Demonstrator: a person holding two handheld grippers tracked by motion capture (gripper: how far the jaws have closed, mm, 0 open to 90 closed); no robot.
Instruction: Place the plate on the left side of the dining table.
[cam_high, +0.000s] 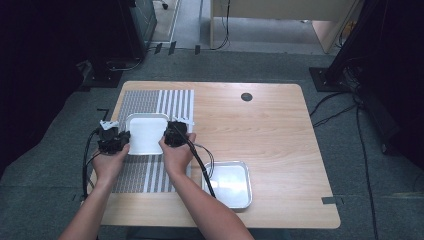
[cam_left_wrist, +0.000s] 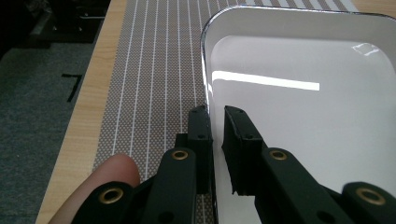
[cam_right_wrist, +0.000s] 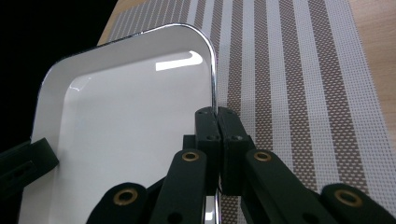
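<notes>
Now gripping white tray (cam_high: 146, 134) by both side rims | left gripper (cam_left_wrist: 217, 126) clamped on left rim | right gripper (cam_right_wrist: 217, 122) clenched on right rim | tray over striped placemat (cam_high: 150, 102), far-left of steel tray (cam_high: 243, 172)

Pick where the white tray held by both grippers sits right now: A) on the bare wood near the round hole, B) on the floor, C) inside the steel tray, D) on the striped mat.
D: the high view shows the white tray over the striped mat, with the left gripper and right gripper clamped on its side rims, apart from the steel tray.
</notes>
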